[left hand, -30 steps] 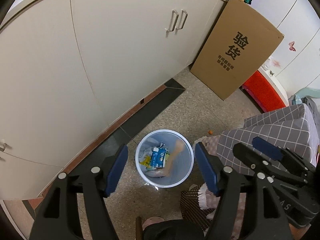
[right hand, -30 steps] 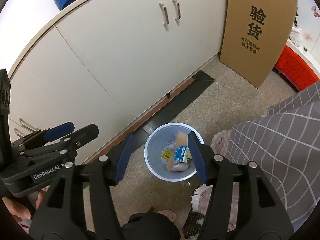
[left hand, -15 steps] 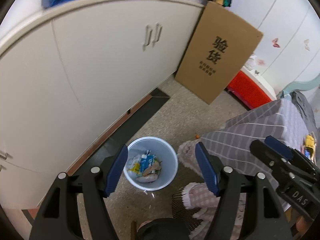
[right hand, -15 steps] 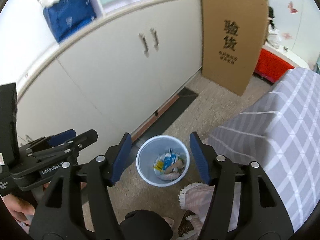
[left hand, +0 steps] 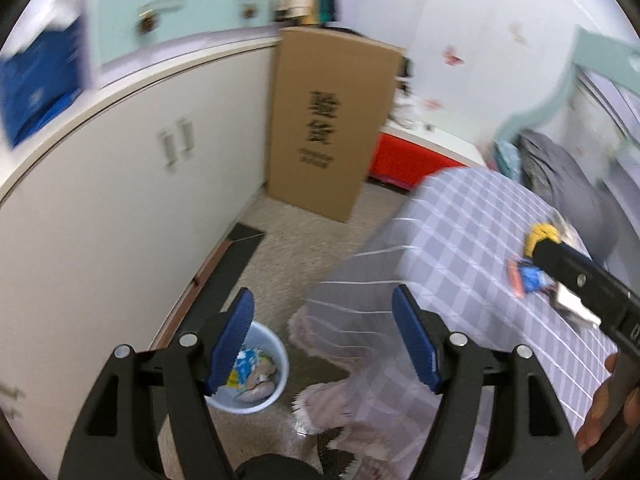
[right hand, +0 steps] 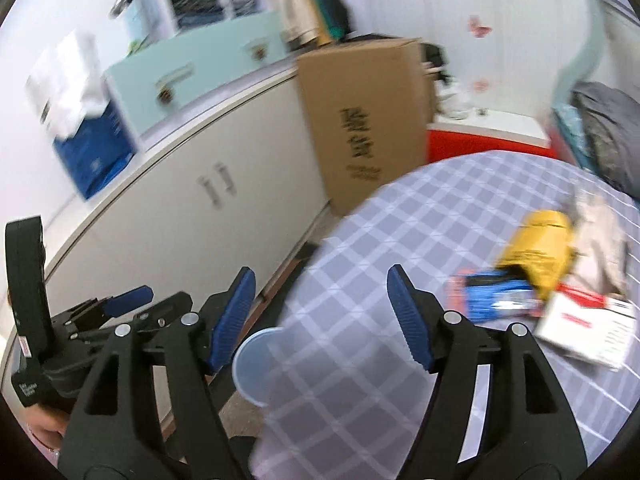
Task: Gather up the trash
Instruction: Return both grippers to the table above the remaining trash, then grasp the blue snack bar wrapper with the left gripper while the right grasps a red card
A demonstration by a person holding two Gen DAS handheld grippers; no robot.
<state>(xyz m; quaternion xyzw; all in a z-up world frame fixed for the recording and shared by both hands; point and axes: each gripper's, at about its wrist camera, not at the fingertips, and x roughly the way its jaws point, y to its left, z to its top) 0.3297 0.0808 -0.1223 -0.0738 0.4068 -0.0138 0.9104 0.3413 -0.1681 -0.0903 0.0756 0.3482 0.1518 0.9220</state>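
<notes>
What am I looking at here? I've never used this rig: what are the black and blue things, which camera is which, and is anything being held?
Each black frame with blue pads is a hand-held gripper; a person carries one in each hand, with a fisheye camera looking forward between its fingers. One picture is from the left gripper, the other from the right gripper. Each also shows in the other's view, at the edge.

Both are open with nothing between the pads; the right one's jaws have just been opening.

On the floor by the white cabinets stands a pale blue bin with wrappers in it. On the checked cloth lie a yellow packet, a blue wrapper and a white and red box, likely the trash left to collect. A cardboard box leans by the cabinets.
</notes>
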